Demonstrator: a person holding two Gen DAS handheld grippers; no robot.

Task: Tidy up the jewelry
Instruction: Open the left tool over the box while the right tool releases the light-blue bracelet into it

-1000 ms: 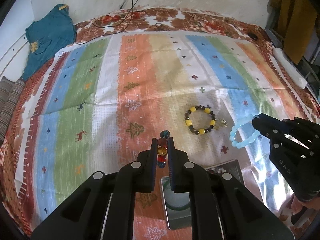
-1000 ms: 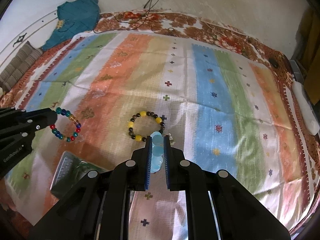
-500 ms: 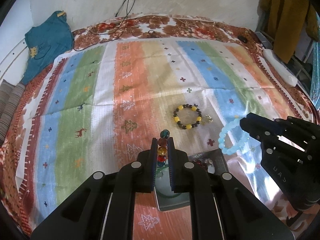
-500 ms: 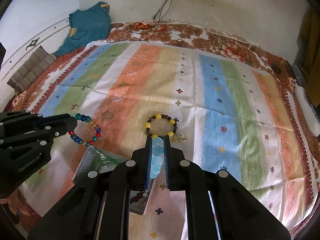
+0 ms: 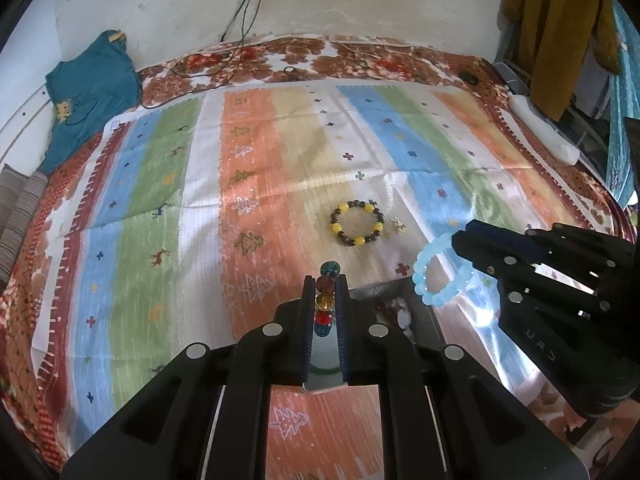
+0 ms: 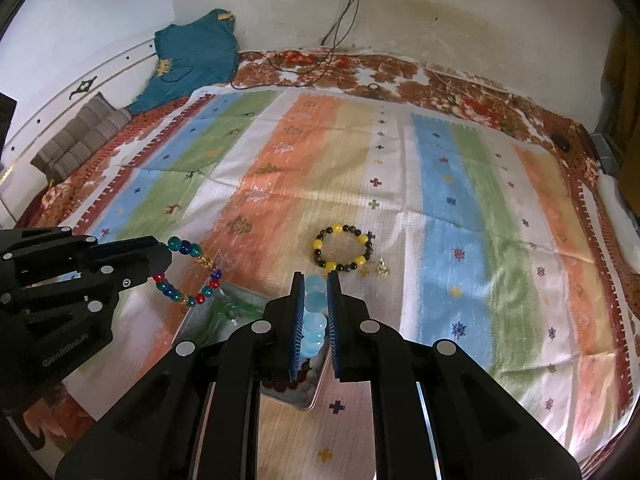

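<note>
While the left gripper point(image 5: 325, 280) pinches a multicoloured bead bracelet point(image 6: 191, 273), the right gripper point(image 6: 316, 284) clamps a pale-blue one point(image 5: 440, 270).

Glossy glass-like multicoloured bead bracelet point(image 6: 191, 275), translucent pale blue bead bracelet point(image 5: 439, 276), shiny metal tray point(image 6: 200, 322), woven striped cloth point(image 5: 280, 168).

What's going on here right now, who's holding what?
A person is sorting jewelry with two handheld grippers over a striped cloth. The left gripper is shut on a multicolored bead bracelet, and the right gripper is shut on a pale blue bead bracelet. Both hang above a metal tray. A yellow-and-dark bead bracelet and a small gold charm lie on the cloth.
</note>
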